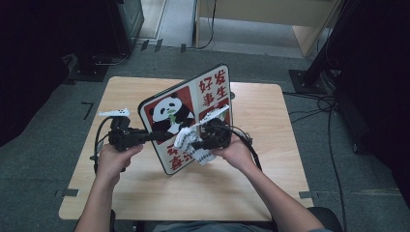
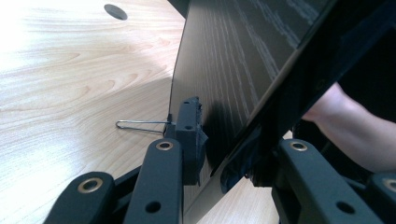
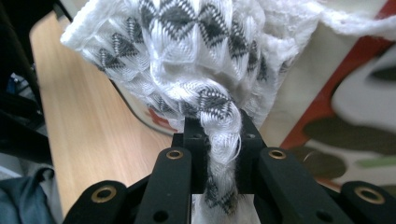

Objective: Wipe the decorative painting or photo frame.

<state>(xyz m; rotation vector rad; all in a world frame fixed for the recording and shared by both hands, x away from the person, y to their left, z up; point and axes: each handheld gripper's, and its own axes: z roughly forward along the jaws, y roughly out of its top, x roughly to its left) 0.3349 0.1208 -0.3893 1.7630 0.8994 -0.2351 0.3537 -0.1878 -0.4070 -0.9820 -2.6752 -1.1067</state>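
My right fingers (image 3: 219, 154) are clamped tight on the cloth (image 3: 205, 60), a white knit w/ black diamond pattern, bunched into a twist between the pads. The rest of it fans out above the tips and presses up against the face of the board (image 3: 327, 60). From the high view the cloth (image 1: 186, 140) hangs in front of the board's lower half, right hand (image 1: 237, 152) just behind it.

Left fingers (image 2: 219, 154) are clamped on the board's (image 2: 233, 70) edge, one pad on its dark wood-grain back, the other on the front side. A thin wire loop (image 2: 140, 125) sticks out beside the left pad, low over the surface (image 2: 70, 93).

High view again: board (image 1: 212, 89) stands tilted on its lower edge, mid-surface, panda picture and red characters facing me. Left gripper (image 1: 162, 135) grips it at the left edge, left hand (image 1: 113, 157) behind. Surface (image 1: 270, 164) is light wood, w/ a small dark hole (image 2: 116, 11) near the far side.
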